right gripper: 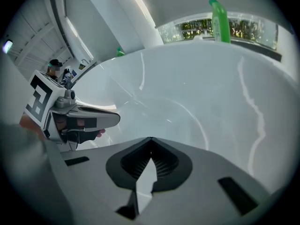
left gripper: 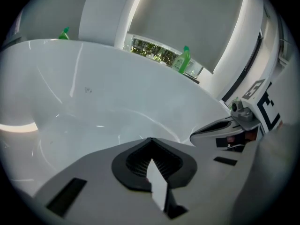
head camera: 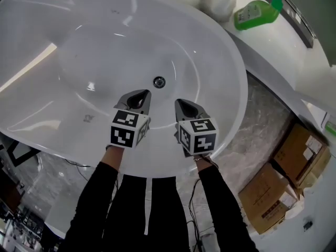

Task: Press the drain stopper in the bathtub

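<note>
White glossy oval bathtub (head camera: 220,72) fills the head view, and its small round chrome drain stopper (head camera: 159,81) sits on the basin floor near the middle. The left claw (head camera: 139,97) and right claw (head camera: 185,107) hover side by side over the near slope. Each is pinched closed at the tips with nothing held. The stopper lies just beyond them, between the two tips and touching neither. A green plastic bottle (head camera: 255,12) sits on the ledge past the tub's far rim.
</note>
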Action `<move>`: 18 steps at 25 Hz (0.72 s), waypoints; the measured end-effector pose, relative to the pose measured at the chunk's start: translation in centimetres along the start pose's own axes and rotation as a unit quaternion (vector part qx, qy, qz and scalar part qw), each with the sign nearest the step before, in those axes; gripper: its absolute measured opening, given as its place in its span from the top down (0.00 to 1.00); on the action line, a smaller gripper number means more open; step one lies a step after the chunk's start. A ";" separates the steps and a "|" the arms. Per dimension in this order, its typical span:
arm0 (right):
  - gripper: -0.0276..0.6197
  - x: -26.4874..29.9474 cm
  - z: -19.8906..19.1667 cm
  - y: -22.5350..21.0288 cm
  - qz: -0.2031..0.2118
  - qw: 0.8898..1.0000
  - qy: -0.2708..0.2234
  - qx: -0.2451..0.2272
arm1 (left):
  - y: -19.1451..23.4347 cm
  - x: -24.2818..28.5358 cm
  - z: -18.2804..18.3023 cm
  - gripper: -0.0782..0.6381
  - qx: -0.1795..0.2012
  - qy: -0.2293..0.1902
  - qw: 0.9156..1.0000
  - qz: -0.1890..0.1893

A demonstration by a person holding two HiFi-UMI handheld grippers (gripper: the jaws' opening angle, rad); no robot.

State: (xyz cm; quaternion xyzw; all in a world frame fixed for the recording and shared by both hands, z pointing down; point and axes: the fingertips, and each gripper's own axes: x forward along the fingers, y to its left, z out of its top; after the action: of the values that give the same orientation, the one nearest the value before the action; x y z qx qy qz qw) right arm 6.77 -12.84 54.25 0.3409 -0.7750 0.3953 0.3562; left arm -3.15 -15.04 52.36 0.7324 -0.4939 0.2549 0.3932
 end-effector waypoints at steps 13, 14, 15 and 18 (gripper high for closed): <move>0.96 8.9 -3.0 -3.4 -0.014 0.998 0.052 0.013 | 3.8 10.2 -5.8 0.88 -0.006 0.054 0.998 -0.015; 0.96 9.5 -3.3 -3.7 -0.014 0.998 0.057 0.013 | 4.0 10.9 -6.3 0.88 -0.009 0.058 0.998 -0.013; 0.95 10.1 -3.7 -4.1 -0.012 0.998 0.062 0.013 | 4.3 11.7 -6.9 0.88 -0.014 0.060 0.998 -0.011; 0.96 11.9 -4.6 -5.0 -0.009 0.997 0.078 0.015 | 5.4 14.0 -8.4 0.88 -0.050 0.064 0.997 0.002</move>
State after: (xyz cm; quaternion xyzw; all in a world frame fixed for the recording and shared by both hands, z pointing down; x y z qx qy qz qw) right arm 6.03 -14.07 67.86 0.3215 -0.7359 0.4290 0.4137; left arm -2.70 -16.48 69.47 0.6931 -0.4818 0.2769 0.4592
